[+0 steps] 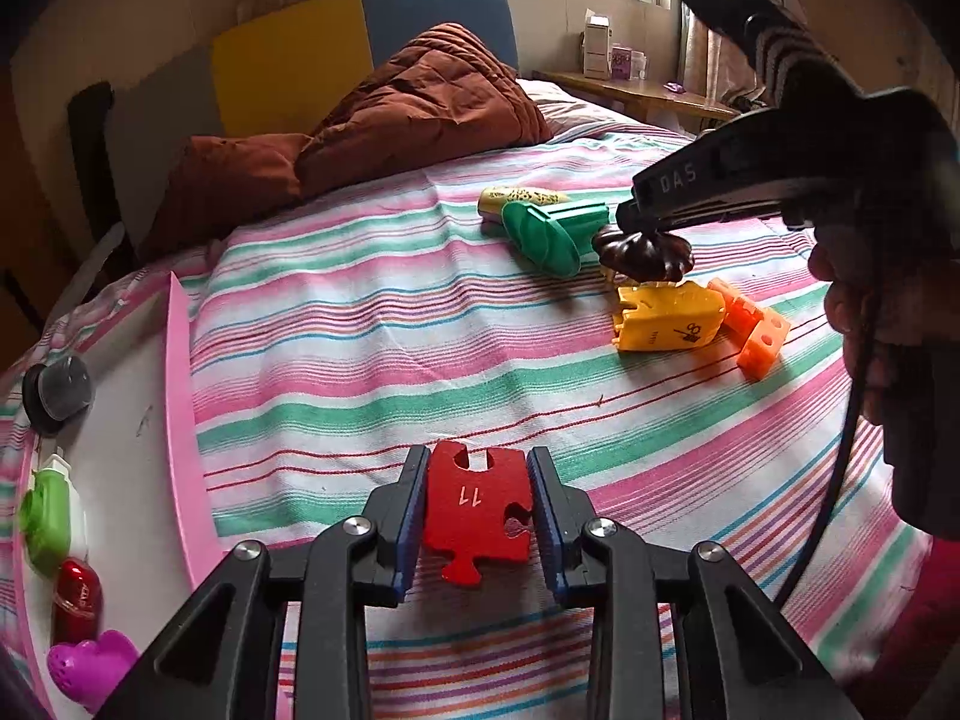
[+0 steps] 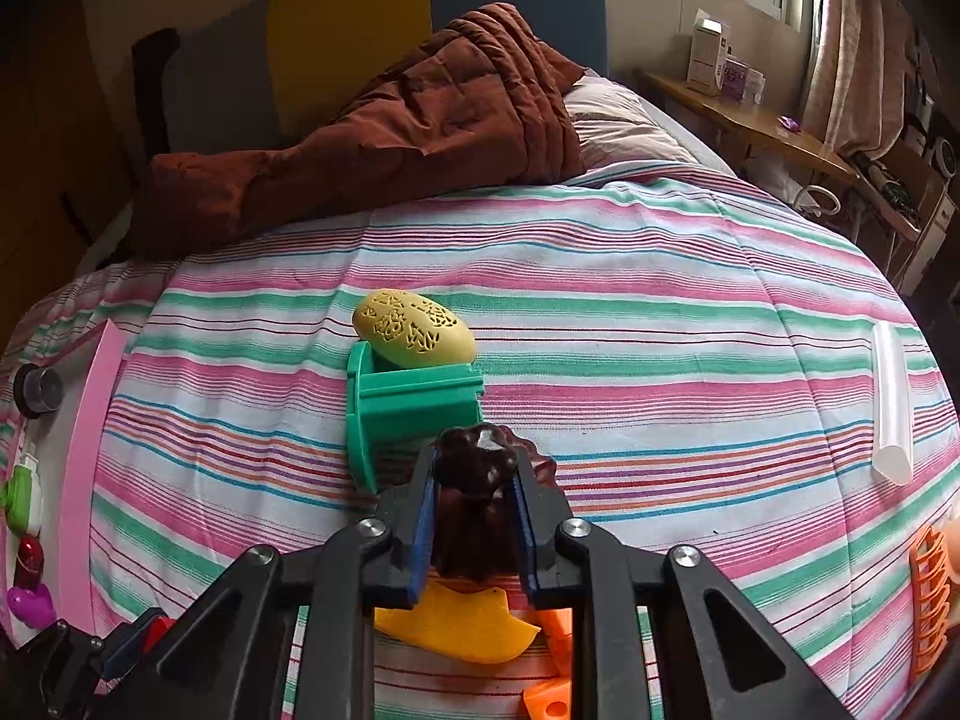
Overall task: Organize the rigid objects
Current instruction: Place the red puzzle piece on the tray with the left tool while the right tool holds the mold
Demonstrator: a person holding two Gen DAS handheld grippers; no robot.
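My left gripper (image 1: 478,468) is shut on a red jigsaw piece (image 1: 477,510) marked 11, held above the striped bedsheet (image 1: 372,360). My right gripper (image 2: 474,459) is shut on a dark brown fluted mould (image 2: 474,480). In the left wrist view that right gripper (image 1: 636,222) hangs at the right with the brown mould (image 1: 645,252) in it. It is over a yellow block (image 1: 666,315) and an orange block (image 1: 753,324). A green spool-like toy (image 2: 414,408) lies just beyond the mould, with a yellow perforated egg (image 2: 414,330) resting against it.
A pink-rimmed tray (image 1: 180,420) at the left holds a grey cap (image 1: 60,390), a green clip (image 1: 45,516), a red piece (image 1: 78,597) and a purple heart (image 1: 90,666). A white tube (image 2: 891,402) and an orange comb (image 2: 930,600) lie right. A brown quilt (image 2: 390,138) is behind.
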